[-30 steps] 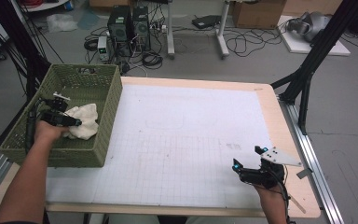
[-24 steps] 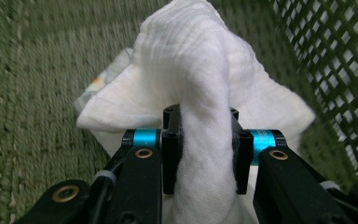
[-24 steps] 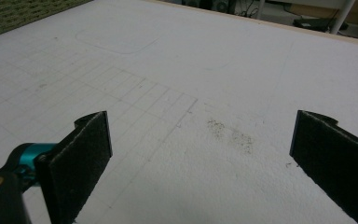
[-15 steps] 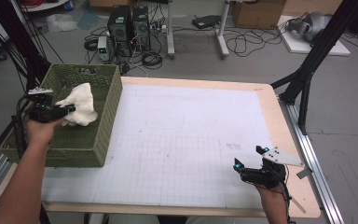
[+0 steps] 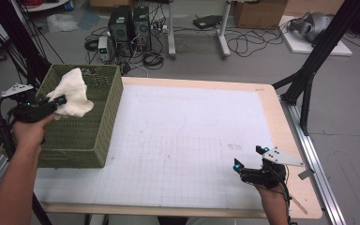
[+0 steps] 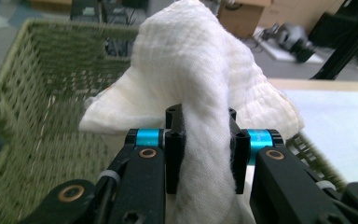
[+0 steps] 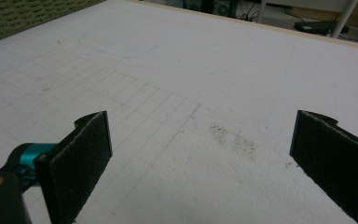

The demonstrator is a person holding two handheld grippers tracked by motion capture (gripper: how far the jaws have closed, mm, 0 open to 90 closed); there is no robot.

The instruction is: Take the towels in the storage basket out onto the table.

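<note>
White, crinkled cloth [image 5: 71,93] hangs bunched from the left gripper [image 5: 60,100] in the high view, raised above the near left part of the green woven basket [image 5: 93,140], which stands on the left end of the table [image 5: 262,93]. The cloth is lifted clear of the basket floor and droops over the basket's left rim. The person's left hand [image 5: 28,131] grips the tool from below. At the table's near right corner the right gripper [image 5: 248,161] rests low over the white gridded mat [image 5: 183,140], well apart from the basket, with nothing between its jaws.

Left gripper view: the jaws have just been closing and now pinch a thick fold of the cloth [image 6: 200,93] between the two black pads [image 6: 175,149]. The fabric rises above the left gripper [image 6: 204,149] in a rounded peak and spills to either side. Behind and to the left lies the basket [image 6: 42,93], its woven wall and floor in view.

Right gripper view: the right gripper [image 7: 200,158] stands wide open, its dark pads [image 7: 81,158] far apart at either edge. Between them lies only the mat [image 7: 214,70], marked with faint grid lines and a small dark smudge [image 7: 233,137]. A strip of the basket [image 7: 18,14] shows at the upper left.
</note>
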